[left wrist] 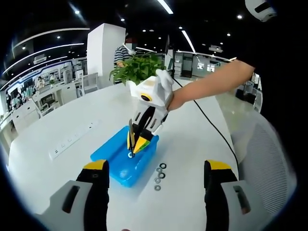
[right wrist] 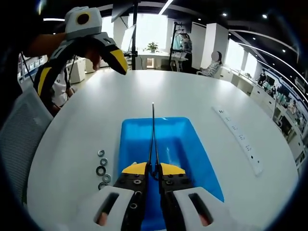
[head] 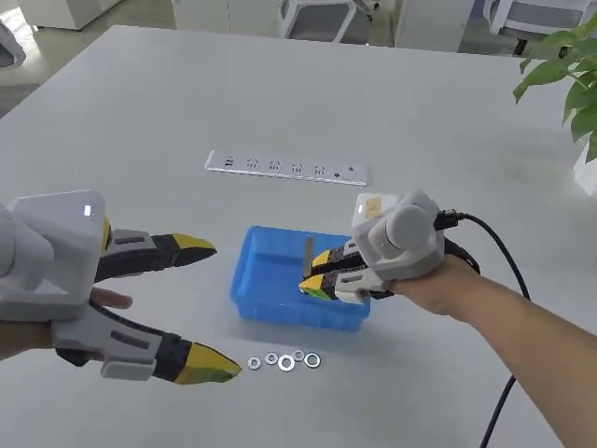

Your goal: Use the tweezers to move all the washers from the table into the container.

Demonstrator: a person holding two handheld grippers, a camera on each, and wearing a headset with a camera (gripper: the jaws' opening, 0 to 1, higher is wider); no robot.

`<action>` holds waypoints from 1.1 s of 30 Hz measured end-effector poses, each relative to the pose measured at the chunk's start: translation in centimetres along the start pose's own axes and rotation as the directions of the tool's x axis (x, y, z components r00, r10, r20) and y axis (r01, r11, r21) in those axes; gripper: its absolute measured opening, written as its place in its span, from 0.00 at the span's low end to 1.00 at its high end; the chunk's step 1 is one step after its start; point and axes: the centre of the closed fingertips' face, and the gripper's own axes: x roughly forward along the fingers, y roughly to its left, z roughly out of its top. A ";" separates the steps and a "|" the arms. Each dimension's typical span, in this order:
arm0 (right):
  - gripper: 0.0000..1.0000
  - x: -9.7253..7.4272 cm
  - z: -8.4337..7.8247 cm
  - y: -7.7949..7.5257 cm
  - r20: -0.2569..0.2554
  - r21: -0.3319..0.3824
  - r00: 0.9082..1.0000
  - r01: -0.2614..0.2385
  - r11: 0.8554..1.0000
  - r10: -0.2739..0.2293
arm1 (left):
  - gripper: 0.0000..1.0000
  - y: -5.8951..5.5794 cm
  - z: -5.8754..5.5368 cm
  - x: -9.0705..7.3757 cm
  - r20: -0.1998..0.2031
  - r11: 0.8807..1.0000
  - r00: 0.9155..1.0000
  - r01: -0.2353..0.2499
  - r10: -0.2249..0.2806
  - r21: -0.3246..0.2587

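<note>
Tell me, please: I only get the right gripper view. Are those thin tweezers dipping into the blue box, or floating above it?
Observer: The left gripper view faces them. The tweezers, clamped in the right hand-held gripper, point down into the blue container. I cannot tell whether they touch its floor.
Operator: What's behind that hand-held gripper?
Observer: In the head view, a black cable runs from its back, past the person's forearm.
</note>
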 end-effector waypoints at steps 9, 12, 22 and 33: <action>0.09 0.4 -0.9 0.3 -0.025 -0.002 1.000 -0.019 1.000 0.019 | 0.75 1.0 0.8 1.2 0.001 0.999 1.000 0.020 -0.020 0.033; 0.09 0.5 -1.0 0.4 -0.025 0.001 0.999 -0.025 1.000 0.025 | 0.69 1.5 1.1 1.7 0.001 0.998 1.000 0.015 -0.016 0.058; 0.09 0.5 -1.1 0.5 -0.031 -0.013 0.999 -0.033 0.999 0.033 | 0.53 3.0 2.0 4.2 -0.020 0.992 0.999 0.033 -0.031 0.121; 0.09 0.5 -1.0 0.6 -0.040 -0.054 0.998 -0.047 0.997 0.045 | 0.29 3.8 2.2 6.5 -0.059 0.982 0.996 0.077 -0.068 0.175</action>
